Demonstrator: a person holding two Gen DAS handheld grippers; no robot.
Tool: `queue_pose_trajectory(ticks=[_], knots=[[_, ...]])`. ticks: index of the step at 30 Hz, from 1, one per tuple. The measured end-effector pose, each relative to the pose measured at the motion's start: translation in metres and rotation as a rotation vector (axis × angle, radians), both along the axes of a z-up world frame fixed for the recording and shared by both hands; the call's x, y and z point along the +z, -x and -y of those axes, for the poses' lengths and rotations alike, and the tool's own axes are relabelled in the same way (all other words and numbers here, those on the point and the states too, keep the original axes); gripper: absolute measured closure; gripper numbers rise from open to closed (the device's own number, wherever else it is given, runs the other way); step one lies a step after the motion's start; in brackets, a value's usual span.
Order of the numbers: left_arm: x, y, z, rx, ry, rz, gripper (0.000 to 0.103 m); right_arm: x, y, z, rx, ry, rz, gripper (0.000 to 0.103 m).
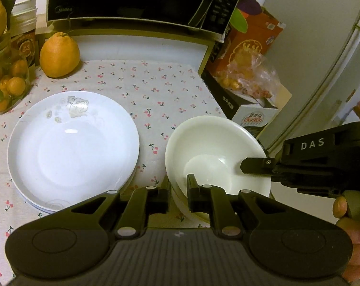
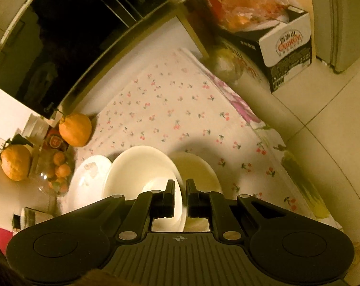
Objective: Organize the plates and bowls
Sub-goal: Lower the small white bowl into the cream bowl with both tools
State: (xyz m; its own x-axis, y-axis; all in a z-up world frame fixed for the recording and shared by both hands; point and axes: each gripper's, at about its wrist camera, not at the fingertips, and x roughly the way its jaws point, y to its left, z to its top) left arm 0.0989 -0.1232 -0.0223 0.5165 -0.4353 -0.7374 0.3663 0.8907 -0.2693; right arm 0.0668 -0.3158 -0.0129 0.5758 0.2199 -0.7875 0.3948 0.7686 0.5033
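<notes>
Bowl (image 1: pixel 215 152): ceramic, rigid, slick, fragile, lightish; left tongs (image 1: pixel 178 190) clamped at 6 o'clock rim, right tongs (image 2: pixel 180 196) clamped at 3 o'clock rim

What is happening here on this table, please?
A person holds a gripper in each hand. The left gripper and the right gripper each pinch the rim of the same white ceramic bowl, on opposite sides. A second bowl sits below it. A stack of white round plates waits beside them.
</notes>
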Motion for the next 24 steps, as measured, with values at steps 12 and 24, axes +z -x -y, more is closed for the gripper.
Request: queue_pose_trajectory(ticks=[12,24], knots=[[-0.008,0.005,0.009,-0.018,-0.044,0.010,0.089,-0.005,0.000,-0.001,0.012,0.040,-0.021,0.093],[-0.011,0.005,0.012,-0.029,-0.065,0.010,0.086,-0.002,-0.002,-0.005,0.050,0.097,-0.017,0.089]])
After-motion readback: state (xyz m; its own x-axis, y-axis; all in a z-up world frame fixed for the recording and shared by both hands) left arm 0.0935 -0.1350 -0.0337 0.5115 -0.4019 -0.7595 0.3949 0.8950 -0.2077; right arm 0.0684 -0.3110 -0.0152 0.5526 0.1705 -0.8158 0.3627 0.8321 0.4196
